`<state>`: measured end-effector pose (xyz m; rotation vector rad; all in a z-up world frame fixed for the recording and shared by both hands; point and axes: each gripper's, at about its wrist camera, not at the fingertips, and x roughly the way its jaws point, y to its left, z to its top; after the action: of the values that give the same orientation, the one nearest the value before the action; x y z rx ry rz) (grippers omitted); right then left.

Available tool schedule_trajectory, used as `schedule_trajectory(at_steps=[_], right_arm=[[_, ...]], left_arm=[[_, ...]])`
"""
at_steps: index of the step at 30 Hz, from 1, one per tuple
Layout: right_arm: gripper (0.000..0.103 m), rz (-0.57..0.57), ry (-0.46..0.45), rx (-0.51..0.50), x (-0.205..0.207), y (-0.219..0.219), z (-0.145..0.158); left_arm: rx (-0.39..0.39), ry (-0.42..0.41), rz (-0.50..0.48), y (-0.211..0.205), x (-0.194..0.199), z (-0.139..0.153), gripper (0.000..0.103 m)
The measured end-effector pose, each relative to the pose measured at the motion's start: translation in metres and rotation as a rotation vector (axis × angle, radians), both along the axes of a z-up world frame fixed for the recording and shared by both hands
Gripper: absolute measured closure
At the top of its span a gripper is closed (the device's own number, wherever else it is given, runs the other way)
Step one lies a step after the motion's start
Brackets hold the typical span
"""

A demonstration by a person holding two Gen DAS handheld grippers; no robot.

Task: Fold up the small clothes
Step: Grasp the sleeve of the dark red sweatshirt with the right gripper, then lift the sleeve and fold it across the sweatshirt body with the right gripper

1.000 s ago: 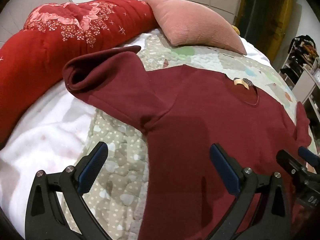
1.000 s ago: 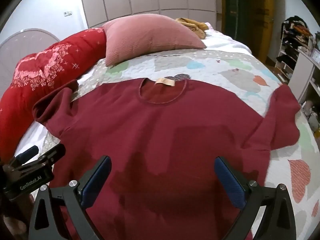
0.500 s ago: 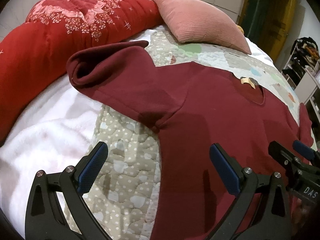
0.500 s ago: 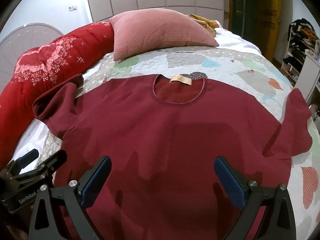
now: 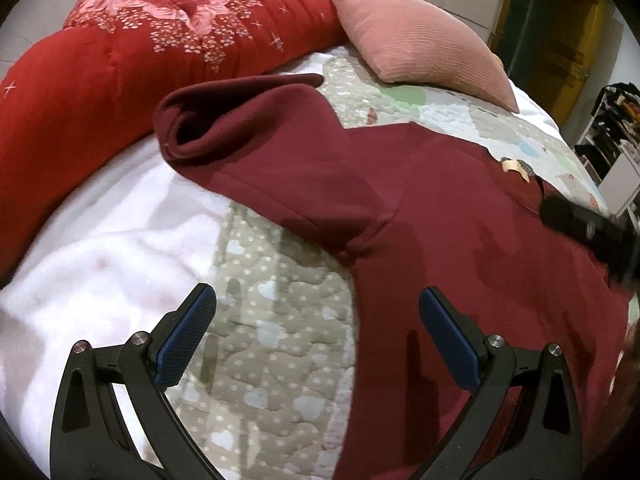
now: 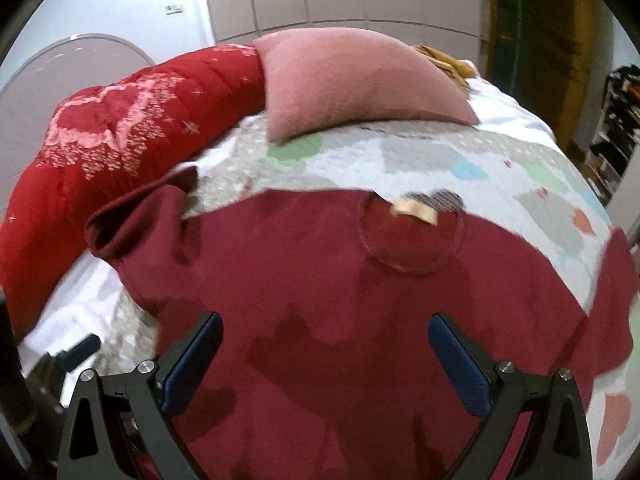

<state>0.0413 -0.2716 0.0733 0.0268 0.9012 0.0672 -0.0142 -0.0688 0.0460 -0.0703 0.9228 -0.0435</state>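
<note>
Left wrist view: we held the left gripper (image 5: 316, 334) with jaws spread wide and empty above the sweater's side edge. We saw the maroon sweater (image 5: 440, 240) lying flat on the patchwork quilt (image 5: 260, 380), its sleeve (image 5: 248, 136) reaching toward the red comforter (image 5: 120, 60).

Right wrist view: we held the right gripper (image 6: 324, 356) equally wide and empty over the sweater's chest, below the neckline label (image 6: 414, 210) and pink pillow (image 6: 352, 80).
</note>
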Motion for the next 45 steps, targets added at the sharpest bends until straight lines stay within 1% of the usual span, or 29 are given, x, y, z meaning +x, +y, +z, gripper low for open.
schedule_trajectory(at_steps=[3, 4, 7, 9, 12, 14, 16, 19, 22, 24, 25, 26, 28, 29, 30, 31, 33, 35, 37, 42, 43, 45], right_arm=[[0.001, 0.054, -0.002, 0.048, 0.018, 0.014, 0.009], [0.001, 0.079, -0.013, 0.082, 0.025, 0.020, 0.016], [0.002, 0.148, -0.030, 0.142, 0.047, 0.045, 0.030], [0.002, 0.212, -0.025, 0.151, 0.064, 0.070, 0.036], [0.002, 0.284, 0.012, 0.128, 0.093, 0.109, 0.036], [0.002, 0.286, 0.058, 0.123, 0.116, 0.125, 0.028], [0.002, 0.256, 0.125, 0.160, 0.137, 0.132, 0.015], [0.002, 0.190, 0.203, 0.242, 0.169, 0.139, -0.013], [0.003, 0.142, 0.268, 0.258, 0.196, 0.148, -0.034], [0.015, 0.115, 0.286, 0.309, 0.208, 0.150, -0.045], [0.034, 0.121, 0.292, 0.350, 0.213, 0.152, -0.050], [0.059, 0.138, 0.302, 0.373, 0.216, 0.156, -0.053], [0.080, 0.181, 0.287, 0.360, 0.216, 0.164, -0.053], [0.089, 0.206, 0.258, 0.348, 0.213, 0.167, -0.047], [0.094, 0.247, 0.214, 0.346, 0.207, 0.170, -0.034], [0.096, 0.269, 0.180, 0.344, 0.202, 0.169, -0.023], [0.096, 0.301, 0.094, 0.358, 0.187, 0.161, 0.011], [0.096, 0.327, 0.021, 0.399, 0.169, 0.143, 0.048], [0.096, 0.339, -0.051, 0.399, 0.149, 0.126, 0.080], [0.096, 0.324, -0.183, 0.381, 0.106, 0.070, 0.136], [0.096, 0.324, -0.197, 0.373, 0.096, 0.060, 0.149], [0.096, 0.308, -0.220, 0.346, 0.071, 0.032, 0.160]], left_arm=[[0.012, -0.001, 0.024, 0.009, -0.001, 0.001, 0.001], [0.019, -0.004, 0.036, 0.014, -0.001, 0.001, 0.001], [0.025, -0.011, 0.078, 0.031, -0.001, 0.004, 0.001], [0.010, -0.017, 0.107, 0.045, -0.001, 0.008, 0.001], [0.012, -0.031, 0.168, 0.068, 0.000, 0.012, 0.001], [0.009, -0.024, 0.188, 0.076, -0.001, 0.011, 0.001], [-0.013, -0.010, 0.193, 0.081, 0.000, 0.009, 0.001], [-0.015, 0.005, 0.197, 0.083, 0.004, 0.005, 0.001], [-0.017, 0.018, 0.197, 0.084, 0.007, 0.002, 0.001], [-0.017, 0.021, 0.200, 0.086, 0.008, 0.001, 0.001], [-0.015, 0.023, 0.200, 0.086, 0.009, 0.001, 0.001], [-0.013, 0.025, 0.201, 0.087, 0.010, 0.000, 0.001], [-0.013, 0.023, 0.206, 0.089, 0.011, 0.000, 0.001], [-0.017, 0.024, 0.210, 0.091, 0.011, 0.000, 0.001], [-0.025, 0.024, 0.214, 0.093, 0.011, 0.000, 0.001], [-0.030, 0.022, 0.215, 0.094, 0.012, 0.000, 0.001], [-0.031, 0.014, 0.217, 0.094, 0.013, 0.002, 0.001], [-0.020, 0.005, 0.214, 0.091, 0.013, 0.003, 0.001], [-0.015, -0.001, 0.209, 0.088, 0.013, 0.004, 0.001], [-0.003, -0.031, 0.190, 0.078, 0.014, 0.008, 0.001], [0.000, -0.040, 0.188, 0.077, 0.013, 0.010, 0.001], [0.005, -0.048, 0.186, 0.076, 0.008, 0.012, 0.001]])
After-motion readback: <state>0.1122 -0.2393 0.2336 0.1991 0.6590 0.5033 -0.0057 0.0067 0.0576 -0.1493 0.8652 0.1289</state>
